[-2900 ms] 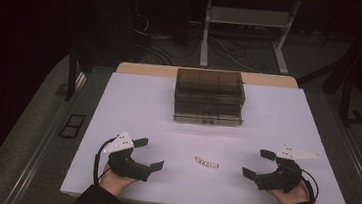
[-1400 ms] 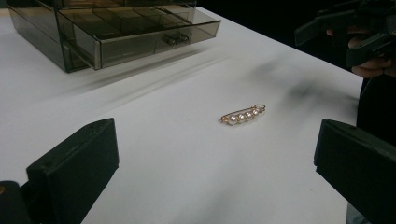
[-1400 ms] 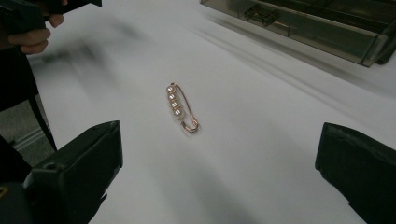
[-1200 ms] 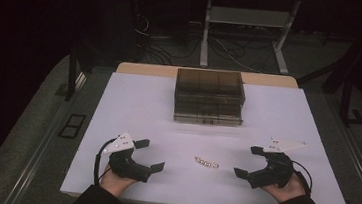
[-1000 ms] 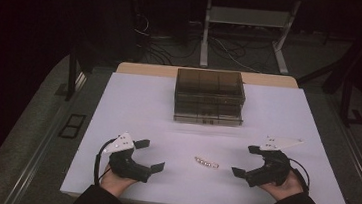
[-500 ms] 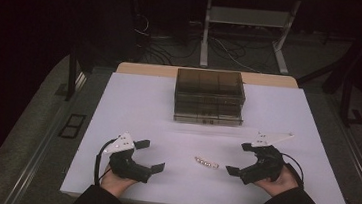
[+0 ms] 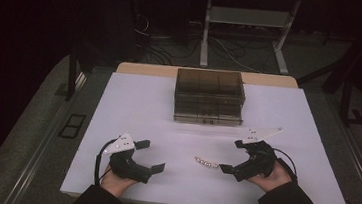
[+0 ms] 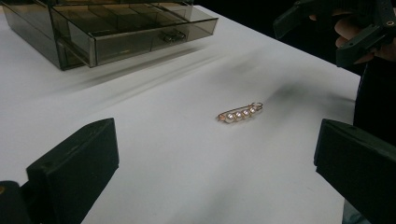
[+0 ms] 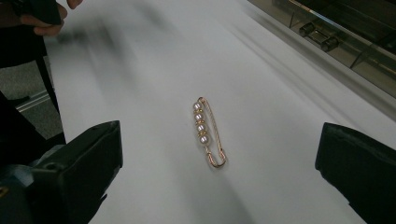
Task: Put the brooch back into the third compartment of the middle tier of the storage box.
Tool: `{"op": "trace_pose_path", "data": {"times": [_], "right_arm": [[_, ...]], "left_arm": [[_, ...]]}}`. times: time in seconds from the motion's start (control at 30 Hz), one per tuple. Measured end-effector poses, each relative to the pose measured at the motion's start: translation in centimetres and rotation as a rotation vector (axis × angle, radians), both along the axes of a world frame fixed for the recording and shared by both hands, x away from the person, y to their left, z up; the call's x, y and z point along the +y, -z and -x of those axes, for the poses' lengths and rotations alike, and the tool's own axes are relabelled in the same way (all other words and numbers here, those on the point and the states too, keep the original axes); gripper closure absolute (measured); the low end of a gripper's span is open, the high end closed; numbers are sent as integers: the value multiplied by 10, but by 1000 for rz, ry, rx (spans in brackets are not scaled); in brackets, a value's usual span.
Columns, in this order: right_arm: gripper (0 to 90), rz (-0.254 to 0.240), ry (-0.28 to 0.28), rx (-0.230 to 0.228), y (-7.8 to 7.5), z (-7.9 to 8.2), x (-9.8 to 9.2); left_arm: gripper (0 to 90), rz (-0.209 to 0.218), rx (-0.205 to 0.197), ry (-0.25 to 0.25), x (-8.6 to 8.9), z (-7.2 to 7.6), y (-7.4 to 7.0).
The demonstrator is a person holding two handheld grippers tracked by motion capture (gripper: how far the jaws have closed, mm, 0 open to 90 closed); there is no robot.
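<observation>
The table (image 7: 133, 102) carries the drawer box (image 7: 209, 95) at its far middle. The pearl pin (image 7: 206, 162) lies on the bare top in front of the box, nearer the person's edge. The left gripper (image 7: 149, 156) sits to the pin's left, well apart; the right gripper (image 7: 233, 156) sits just right of the pin, apart from it.

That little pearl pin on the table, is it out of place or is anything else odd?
Somewhat: the pearl pin lies loose on the bare white table, apart from the smoky drawer box, whose drawer juts out in the left gripper view. It looks intact. Both grippers are open, touching nothing.
</observation>
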State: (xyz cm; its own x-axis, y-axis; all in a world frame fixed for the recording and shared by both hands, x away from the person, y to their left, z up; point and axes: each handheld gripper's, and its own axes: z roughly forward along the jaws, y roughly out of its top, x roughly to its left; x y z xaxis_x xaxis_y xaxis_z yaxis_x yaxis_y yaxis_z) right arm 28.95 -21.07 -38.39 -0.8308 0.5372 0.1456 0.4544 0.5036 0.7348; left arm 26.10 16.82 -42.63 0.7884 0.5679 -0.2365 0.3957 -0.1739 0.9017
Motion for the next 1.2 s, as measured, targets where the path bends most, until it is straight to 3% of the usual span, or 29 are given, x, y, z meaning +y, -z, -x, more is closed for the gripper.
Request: {"op": "trace_pose_path", "data": {"times": [0.6,1.2], "right_arm": [[3,50,-50,25,6,-9,26],[3,116,-100,58,21,-13,54]], "left_arm": [[0,-6,2,7,-1,0,0],[0,-8,2,10,-1,0,1]]}}
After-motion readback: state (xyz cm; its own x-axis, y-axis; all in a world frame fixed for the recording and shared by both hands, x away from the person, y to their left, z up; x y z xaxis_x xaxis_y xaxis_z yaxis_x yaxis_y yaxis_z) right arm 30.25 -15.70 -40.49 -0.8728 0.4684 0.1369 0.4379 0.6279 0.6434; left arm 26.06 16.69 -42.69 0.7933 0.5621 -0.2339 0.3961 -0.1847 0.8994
